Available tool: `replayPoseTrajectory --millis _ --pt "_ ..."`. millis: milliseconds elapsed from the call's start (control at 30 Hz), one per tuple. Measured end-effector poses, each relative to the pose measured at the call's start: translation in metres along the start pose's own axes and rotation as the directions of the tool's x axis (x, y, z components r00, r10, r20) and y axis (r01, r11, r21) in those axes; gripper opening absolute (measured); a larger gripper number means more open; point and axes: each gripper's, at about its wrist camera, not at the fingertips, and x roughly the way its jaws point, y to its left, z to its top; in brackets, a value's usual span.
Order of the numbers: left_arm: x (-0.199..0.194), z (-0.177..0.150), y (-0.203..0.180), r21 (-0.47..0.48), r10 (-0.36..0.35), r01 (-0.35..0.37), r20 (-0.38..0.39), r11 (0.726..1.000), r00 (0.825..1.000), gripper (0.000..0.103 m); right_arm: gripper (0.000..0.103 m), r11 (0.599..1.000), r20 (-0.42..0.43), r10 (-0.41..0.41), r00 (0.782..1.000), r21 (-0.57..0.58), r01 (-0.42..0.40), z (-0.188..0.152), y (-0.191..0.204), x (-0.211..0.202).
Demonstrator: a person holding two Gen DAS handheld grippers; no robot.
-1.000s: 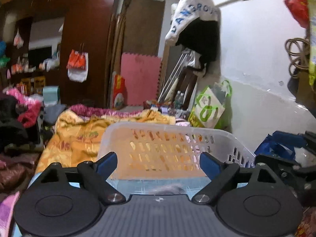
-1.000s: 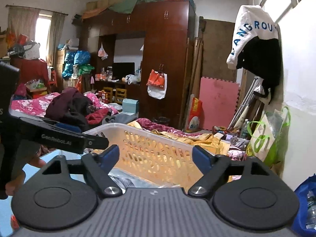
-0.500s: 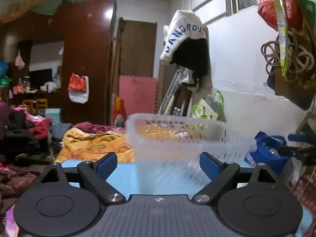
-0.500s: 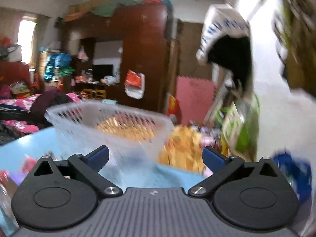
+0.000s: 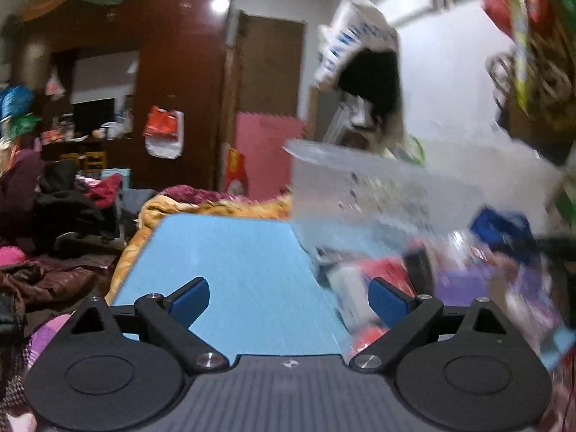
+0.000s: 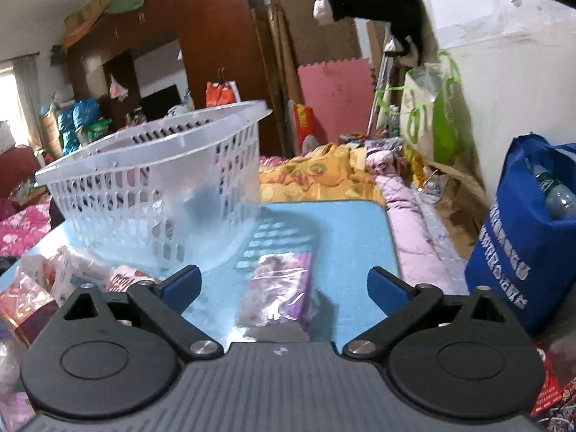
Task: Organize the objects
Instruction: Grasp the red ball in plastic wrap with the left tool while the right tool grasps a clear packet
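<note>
Right wrist view: the right gripper [image 6: 284, 286] hangs over the near end of a light blue table [image 6: 345, 223], its blue-padded fingers spread wide with nothing between them. Just beyond the fingertips a purple packet [image 6: 279, 289] in clear wrap lies flat on the table. To the left and farther back stands a clear plastic basket [image 6: 158, 183] with slotted walls, upright on the table, with something dark showing through its wall; what it is I cannot tell. At the near left, a jumble of small packets [image 6: 72, 280] in pink, red and white lies beside the basket's base. Off the table to the right sits a blue bag [image 6: 522, 248] with a water bottle [image 6: 554, 198] sticking out of it. An orange blanket [image 6: 309, 176] lies past the far edge of the table.

Left wrist view: the left gripper [image 5: 288, 298] is released too, fingers apart over bare blue tabletop. This picture is heavily blurred on the right, where the basket [image 5: 378, 187] shows as a pale smear above a heap of red, white and purple items [image 5: 450, 277] too smeared to identify.
</note>
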Motion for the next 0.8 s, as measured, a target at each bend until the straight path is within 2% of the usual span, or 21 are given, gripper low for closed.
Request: replayPoseTrajectory --millis 100,233,333,400,467,533,567,700,800 --pt "-0.004 -0.006 -0.013 0.056 0.006 -0.005 -0.017 0.998 1.000 0.097 0.095 1.000 -0.015 -0.011 1.000 -0.017 0.010 -0.004 0.003 0.003" --pt "-0.007 -0.013 -0.024 0.076 -0.064 0.066 -0.027 0.995 0.998 0.097 0.095 0.999 0.007 -0.034 0.999 -0.027 0.034 -0.008 0.006 0.001" --pt "-0.005 -0.017 -0.032 0.112 -0.057 0.061 -0.041 0.992 0.998 0.097 0.095 0.998 0.040 -0.059 0.997 -0.032 0.060 -0.008 0.009 -0.003" --pt "-0.005 -0.019 -0.034 0.118 -0.047 0.050 -0.029 0.992 0.998 0.097 0.095 0.995 0.108 -0.095 0.990 -0.020 0.097 -0.010 0.011 -0.013" --pt "-0.006 -0.021 -0.032 0.110 -0.050 0.052 -0.022 0.993 0.999 0.097 0.095 0.995 0.199 -0.092 0.976 -0.015 0.097 -0.015 0.011 -0.032" --pt "-0.008 -0.021 -0.029 0.092 -0.048 0.049 -0.014 0.995 0.999 0.097 0.095 0.995 0.249 -0.087 0.965 -0.015 0.094 -0.024 0.013 -0.056" --pt "-0.011 -0.022 -0.029 0.081 -0.044 0.044 -0.005 0.996 0.999 0.097 0.095 0.997 0.261 -0.075 0.963 -0.010 0.080 -0.029 0.014 -0.069" --pt "-0.018 -0.019 -0.026 0.027 -0.049 0.048 0.030 0.998 0.998 0.097 0.096 0.996 0.267 0.074 0.961 -0.071 -0.057 -0.063 0.027 -0.123" --pt "-0.016 -0.020 -0.024 -0.016 -0.059 0.060 0.016 0.998 0.998 0.094 0.098 0.988 0.253 0.137 0.958 -0.098 -0.116 -0.088 0.037 -0.145"
